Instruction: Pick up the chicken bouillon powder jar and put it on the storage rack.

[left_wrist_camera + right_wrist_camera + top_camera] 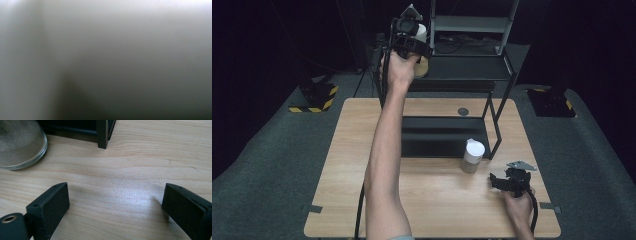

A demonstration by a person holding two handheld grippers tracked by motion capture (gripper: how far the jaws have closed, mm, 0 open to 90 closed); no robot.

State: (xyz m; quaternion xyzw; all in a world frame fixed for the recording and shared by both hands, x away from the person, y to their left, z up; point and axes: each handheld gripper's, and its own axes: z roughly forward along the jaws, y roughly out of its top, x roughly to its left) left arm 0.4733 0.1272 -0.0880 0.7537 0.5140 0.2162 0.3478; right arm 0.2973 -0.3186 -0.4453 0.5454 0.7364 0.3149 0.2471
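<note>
Right gripper resting wide open and empty on the table beside a white-lidded jar; left gripper clamped on a second jar at the rack shelf: lower level, seat fully, then release

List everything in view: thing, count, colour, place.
Jar held up: one, white lid, tan body, in the left gripper at the rack's upper shelf.
Jar on table: one, white lid, greyish contents, standing beside the rack's front right leg.
Rack: one, black metal, at the table's far side.
Table: one, light wood.
Round cap: one, grey, set in the tabletop.
Left gripper: one, black, shut on the raised jar.
Right gripper: one, black, open, low over the table.
</note>
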